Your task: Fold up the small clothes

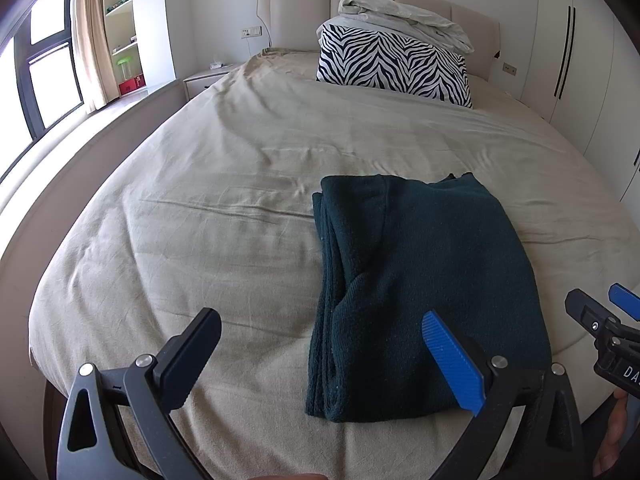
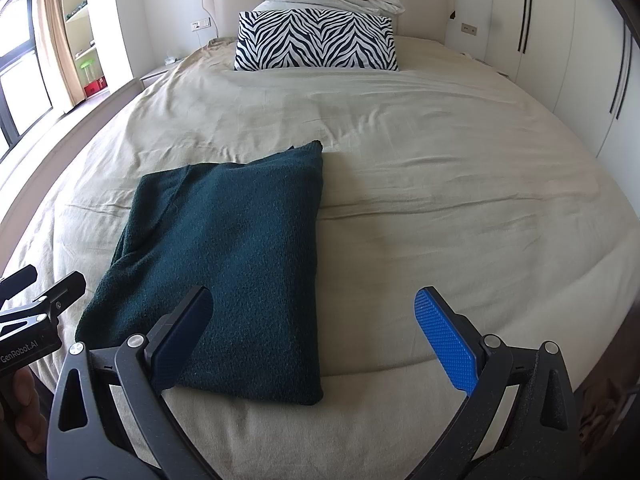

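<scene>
Garment point(image 1: 424, 288): dark green, already folded into a long stack, lying near the foot of the bed point(image 1: 224, 168). Your left gripper point(image 1: 320, 354) and right gripper point(image 2: 316, 340) both hang spread and empty above its near end. Pinch both near corners through every layer, then carry them evenly to the far edge.

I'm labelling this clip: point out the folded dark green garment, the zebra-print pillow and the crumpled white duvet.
folded dark green garment point(image 2: 224, 256): right wrist view, middle of its top layer.
zebra-print pillow point(image 2: 316, 40): right wrist view, centre of its front face.
crumpled white duvet point(image 1: 404, 16): left wrist view, middle of the bundle.
</scene>
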Demonstrator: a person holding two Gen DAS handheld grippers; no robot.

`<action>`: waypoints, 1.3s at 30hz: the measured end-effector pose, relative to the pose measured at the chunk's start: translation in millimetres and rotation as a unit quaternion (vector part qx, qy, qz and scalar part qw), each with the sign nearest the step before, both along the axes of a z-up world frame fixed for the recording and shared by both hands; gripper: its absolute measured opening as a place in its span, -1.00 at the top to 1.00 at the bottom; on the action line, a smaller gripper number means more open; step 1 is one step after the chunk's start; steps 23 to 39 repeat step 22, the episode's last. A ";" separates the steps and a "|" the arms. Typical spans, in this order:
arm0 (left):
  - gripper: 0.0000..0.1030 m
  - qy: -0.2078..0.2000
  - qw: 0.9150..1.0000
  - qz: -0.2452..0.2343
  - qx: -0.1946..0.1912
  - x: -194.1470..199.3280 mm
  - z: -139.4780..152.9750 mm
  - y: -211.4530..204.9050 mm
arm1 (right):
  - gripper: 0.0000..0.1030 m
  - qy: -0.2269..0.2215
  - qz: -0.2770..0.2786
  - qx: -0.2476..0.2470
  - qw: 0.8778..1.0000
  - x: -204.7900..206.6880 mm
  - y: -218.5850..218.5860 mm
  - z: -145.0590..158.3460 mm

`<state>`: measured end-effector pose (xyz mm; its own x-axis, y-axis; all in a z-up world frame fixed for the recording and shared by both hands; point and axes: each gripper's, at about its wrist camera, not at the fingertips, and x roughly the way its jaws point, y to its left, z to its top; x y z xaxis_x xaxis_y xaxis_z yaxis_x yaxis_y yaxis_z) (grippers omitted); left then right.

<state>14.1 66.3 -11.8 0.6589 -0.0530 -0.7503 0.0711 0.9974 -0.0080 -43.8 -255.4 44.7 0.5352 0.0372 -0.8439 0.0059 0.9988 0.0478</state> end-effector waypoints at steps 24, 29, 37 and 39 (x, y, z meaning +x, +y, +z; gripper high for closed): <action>-1.00 0.003 1.000 -0.001 -0.003 1.0 -5.8 1.7 | -1.00 0.004 -0.001 0.002 1.000 -4.0 0.2 -3.4; -1.00 0.003 1.000 -0.001 -0.003 1.0 -5.8 1.7 | -1.00 0.004 -0.001 0.002 1.000 -4.0 0.2 -3.4; -1.00 0.003 1.000 -0.001 -0.003 1.0 -5.8 1.7 | -1.00 0.004 -0.001 0.002 1.000 -4.0 0.2 -3.4; -1.00 0.003 1.000 -0.001 -0.003 1.0 -5.8 1.7 | -1.00 0.004 -0.001 0.002 1.000 -4.0 0.2 -3.4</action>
